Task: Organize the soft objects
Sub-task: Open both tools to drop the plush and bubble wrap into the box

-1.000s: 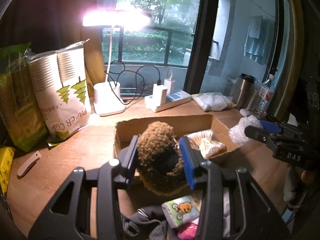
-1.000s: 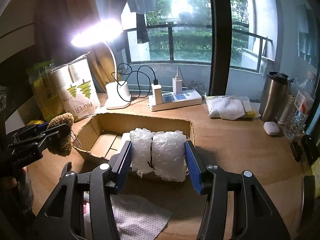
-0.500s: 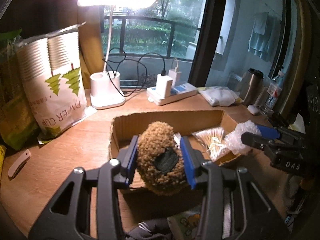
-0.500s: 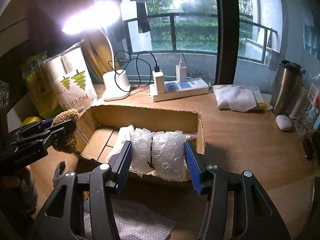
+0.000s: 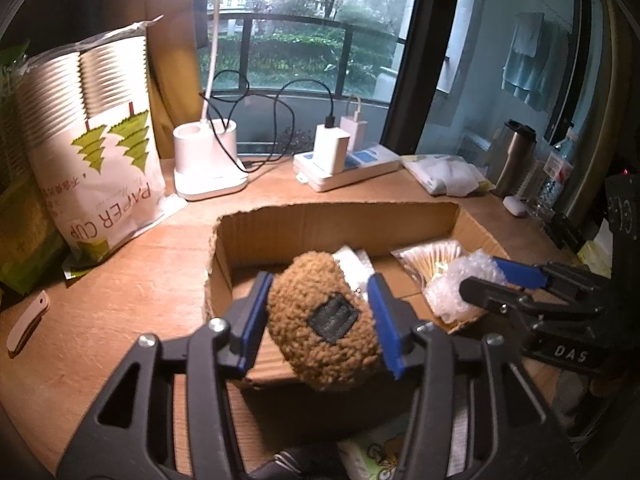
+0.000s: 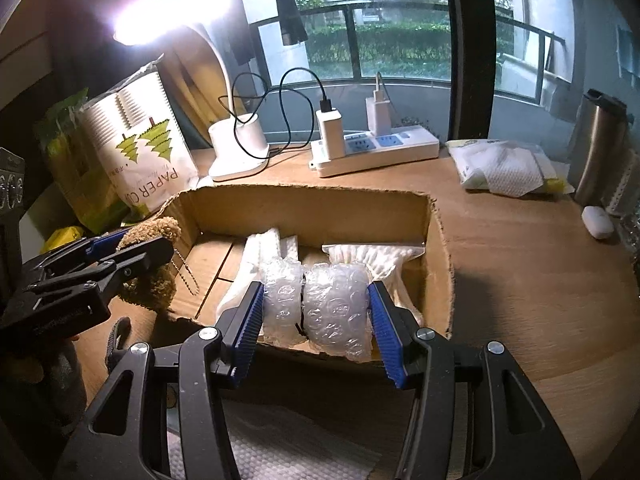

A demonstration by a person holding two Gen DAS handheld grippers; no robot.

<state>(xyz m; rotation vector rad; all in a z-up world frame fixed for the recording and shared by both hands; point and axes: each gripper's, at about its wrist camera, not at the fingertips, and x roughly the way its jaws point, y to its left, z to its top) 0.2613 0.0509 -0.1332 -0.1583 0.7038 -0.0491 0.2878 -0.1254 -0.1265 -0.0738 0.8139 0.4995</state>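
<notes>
A brown fuzzy plush (image 5: 320,344) with a dark label sits between the blue pads of my left gripper (image 5: 319,284), above the near left corner of the open cardboard box (image 5: 340,224). The jaws are opening, and the pads still touch the plush on both sides. In the right wrist view the left gripper (image 6: 148,240) and the plush (image 6: 154,284) show at the box's (image 6: 304,208) left corner. My right gripper (image 6: 315,288) is shut on a roll of bubble wrap (image 6: 336,312) over the box's near wall. It also shows in the left wrist view, the right gripper (image 5: 480,272) with the bubble wrap (image 5: 460,280).
In the box lie a white wrapped pack (image 6: 256,256) and a clear bag of cotton swabs (image 6: 372,256). Behind the box stand a lit desk lamp (image 6: 240,148), a power strip (image 6: 376,148) and a paper cup bag (image 6: 140,152). A tissue pack (image 6: 504,168), steel tumbler (image 6: 600,148) and small white case (image 6: 598,222) are right.
Both grippers have sunk and moved in over the box with their loads. The left jaws stand a little wider around the plush; the right grip looks the same.
</notes>
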